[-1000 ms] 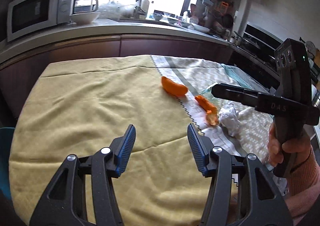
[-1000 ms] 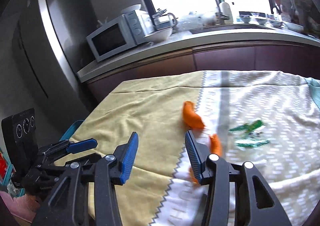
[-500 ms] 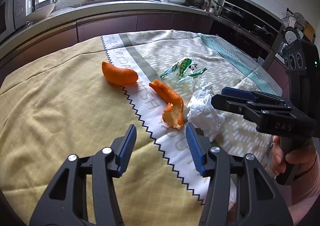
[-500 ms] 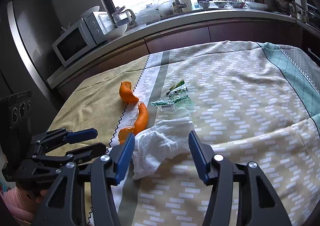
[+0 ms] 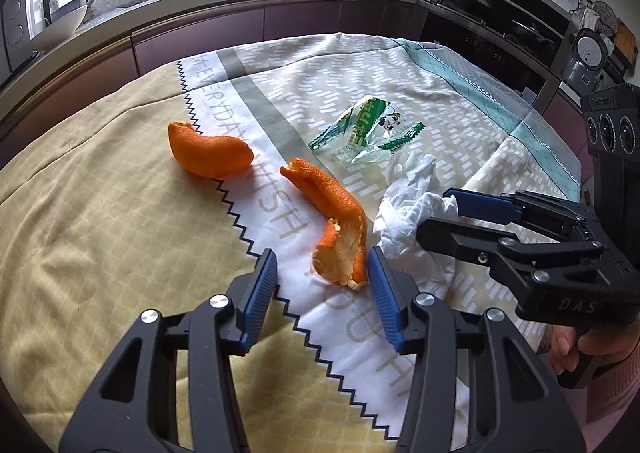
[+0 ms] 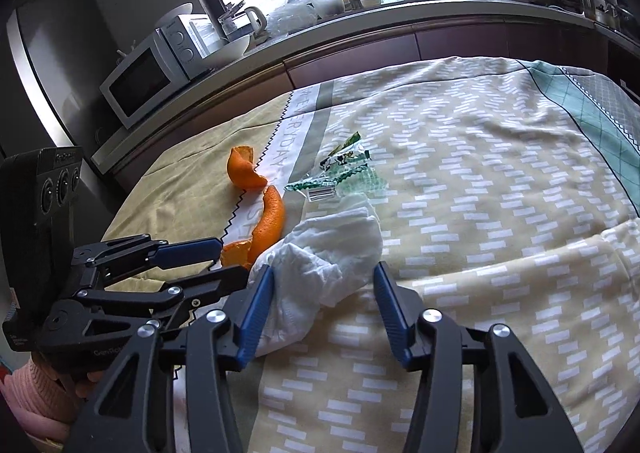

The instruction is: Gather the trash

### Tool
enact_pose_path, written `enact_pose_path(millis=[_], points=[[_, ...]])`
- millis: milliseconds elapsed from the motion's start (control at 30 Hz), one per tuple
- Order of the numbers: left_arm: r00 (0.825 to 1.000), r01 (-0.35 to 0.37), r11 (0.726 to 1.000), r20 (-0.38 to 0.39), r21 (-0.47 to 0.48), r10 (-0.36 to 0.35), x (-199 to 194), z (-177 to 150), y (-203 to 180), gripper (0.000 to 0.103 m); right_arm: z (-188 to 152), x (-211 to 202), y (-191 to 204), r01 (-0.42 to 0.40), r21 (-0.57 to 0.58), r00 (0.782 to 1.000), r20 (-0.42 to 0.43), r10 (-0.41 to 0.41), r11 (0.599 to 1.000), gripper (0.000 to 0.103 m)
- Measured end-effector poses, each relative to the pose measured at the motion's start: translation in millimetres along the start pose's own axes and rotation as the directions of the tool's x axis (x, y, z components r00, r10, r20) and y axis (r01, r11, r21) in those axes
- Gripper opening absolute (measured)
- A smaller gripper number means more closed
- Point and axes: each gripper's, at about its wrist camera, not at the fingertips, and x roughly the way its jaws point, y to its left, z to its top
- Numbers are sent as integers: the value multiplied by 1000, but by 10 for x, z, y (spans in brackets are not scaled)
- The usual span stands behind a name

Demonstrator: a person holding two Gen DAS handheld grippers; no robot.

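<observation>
The bench (image 5: pixel 100 213) is draped in a cloth, yellow on one part and white, grey and beige patterned on the rest, with a zigzag seam between. Just ahead of the left gripper (image 5: pixel 322 277), a long curled orange peel (image 5: pixel 336 213) lies on the white band, its near end between the spread fingers. Farther ahead and to that gripper's left, a second orange peel (image 5: pixel 210 151) rests across the seam. A crumpled white tissue (image 6: pixel 320 253) sits directly before the right gripper (image 6: pixel 322 299), touching its left finger. Beyond the tissue lies a torn green-and-clear wrapper (image 5: pixel 364 127).
</observation>
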Motion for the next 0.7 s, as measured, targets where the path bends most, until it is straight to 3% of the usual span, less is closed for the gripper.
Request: enact_pose_path(millis=[33, 200, 333, 533, 700], points=[[1000, 0, 1000, 0, 3, 0, 2, 3, -10, 47, -4, 8, -15, -6, 5, 1000, -4, 6, 1000, 29], [1000, 4, 1000, -1, 12, -4, 21, 10, -21, 46, -7, -35, -56, -33, 15, 999, 4, 33, 999, 11], [1000, 3, 1000, 1, 0, -3, 29, 23, 7, 39, 13, -115, -56, -34, 12, 999, 23, 33, 999, 9], [999, 32, 999, 4, -33, -31, -6, 16, 76, 15, 38, -214, -60, -55, 16, 998, 41, 55, 998, 9], [999, 45, 997, 27, -57, -44, -119, -48, 134, 12, 57, -300, -9, -75, 4, 996, 52, 74, 997, 9]])
